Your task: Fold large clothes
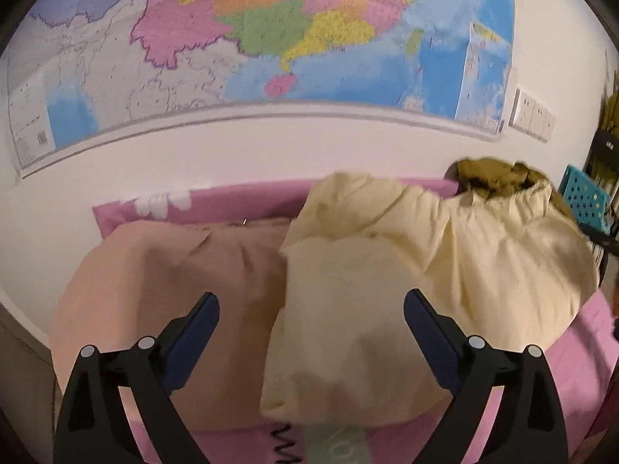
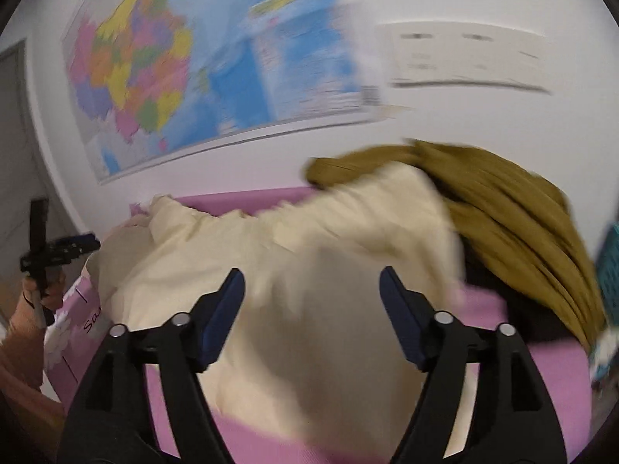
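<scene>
**poster_a:** so the cream garment (image 1: pixel 348 309) is what's getting folded. it's pale yellowish, soft and rumpled, heaped on the pink bedsheet (image 1: pixel 572 363) with one part draped forward toward the camera and the rest bunched up toward the wall. in the right wrist view it's the same cream garment (image 2: pixel 309 282), spread wide across the middle, creased all over, a bit blurred.

**poster_b:** and the other clothes around it?

**poster_a:** a peach garment (image 1: pixel 162 290) lies to its left, touching or tucked under its edge, can't tell which. a mustard-olive garment (image 2: pixel 514 224) sits at its far right side, partly under the cream one's edge, ribbed-looking folds.

**poster_b:** the claws?

**poster_a:** left gripper (image 1: pixel 311 309) has its fingers spread wide, nothing between them, hovering over the cream fabric. right gripper (image 2: pixel 312 282) is the same deal, fingers wide apart, cloth visible in the gap but not pinched. the left gripper (image 2: pixel 58 251) also shows at the left edge of the right wrist view, held in the person's hand (image 2: pixel 48 288).

**poster_b:** background?

**poster_a:** big colourful wall map (image 1: pixel 271 38) on a white wall, a white socket panel (image 1: pixel 532 114) to its right, and a blue perforated crate (image 1: pixel 586 201) at the far right.
</scene>
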`<state>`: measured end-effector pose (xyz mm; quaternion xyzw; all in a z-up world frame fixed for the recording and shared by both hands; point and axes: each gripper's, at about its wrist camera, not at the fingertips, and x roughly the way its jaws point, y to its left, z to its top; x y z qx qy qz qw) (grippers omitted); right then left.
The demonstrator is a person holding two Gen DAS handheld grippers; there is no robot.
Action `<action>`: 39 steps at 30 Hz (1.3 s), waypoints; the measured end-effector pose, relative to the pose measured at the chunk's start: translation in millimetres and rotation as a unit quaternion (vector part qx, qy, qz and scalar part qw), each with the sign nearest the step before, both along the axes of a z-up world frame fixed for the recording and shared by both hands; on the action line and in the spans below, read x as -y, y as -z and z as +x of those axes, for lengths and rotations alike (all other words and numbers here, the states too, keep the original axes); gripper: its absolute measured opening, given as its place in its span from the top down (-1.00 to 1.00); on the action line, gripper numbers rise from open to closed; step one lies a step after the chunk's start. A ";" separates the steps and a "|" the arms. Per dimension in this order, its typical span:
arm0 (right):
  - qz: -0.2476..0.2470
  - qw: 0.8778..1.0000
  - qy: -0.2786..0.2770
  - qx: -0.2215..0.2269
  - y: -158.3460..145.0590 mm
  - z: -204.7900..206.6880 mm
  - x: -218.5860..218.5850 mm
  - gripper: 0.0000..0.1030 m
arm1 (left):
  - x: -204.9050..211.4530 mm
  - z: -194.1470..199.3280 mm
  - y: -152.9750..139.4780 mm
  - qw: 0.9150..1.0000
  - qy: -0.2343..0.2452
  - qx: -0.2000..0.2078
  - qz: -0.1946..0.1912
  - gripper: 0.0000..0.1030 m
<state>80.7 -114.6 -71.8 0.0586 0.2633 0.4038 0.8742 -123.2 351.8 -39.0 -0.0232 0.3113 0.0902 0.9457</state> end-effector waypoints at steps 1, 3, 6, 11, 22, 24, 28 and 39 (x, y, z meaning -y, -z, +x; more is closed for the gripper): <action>0.000 1.000 0.022 -0.007 9.4 -3.2 19.7 -0.59 | -0.7 -0.3 5.5 1.000 0.003 -0.008 -0.001 -0.82; 0.008 0.999 0.033 -0.042 29.2 -1.0 41.8 -0.68 | 0.2 2.6 19.1 0.999 0.022 -0.026 -0.016 -0.84; 0.012 0.994 0.039 -0.098 65.3 9.7 57.9 -0.66 | 3.0 11.6 34.2 0.998 0.033 -0.044 -0.032 -0.84; 0.043 0.991 -0.013 -0.124 83.2 26.9 47.8 0.15 | 10.3 22.1 47.5 0.994 0.041 -0.047 -0.086 0.00; 0.147 0.987 -0.055 -0.036 -10.2 -37.1 145.5 0.88 | 7.0 -43.4 22.5 0.967 0.064 -0.057 -0.241 0.77; 0.143 0.986 -0.040 -0.073 9.5 -32.4 162.0 0.87 | 5.9 -52.5 48.5 0.960 0.060 -0.076 -0.262 0.75; 0.074 0.980 0.000 -0.182 88.1 -14.6 163.4 0.75 | 2.7 -56.2 91.5 0.949 0.047 -0.101 -0.296 0.34; 0.007 0.998 0.041 -0.038 9.5 -40.6 112.8 -0.19 | 68.8 -49.5 14.1 0.998 0.030 -0.046 -0.036 -0.44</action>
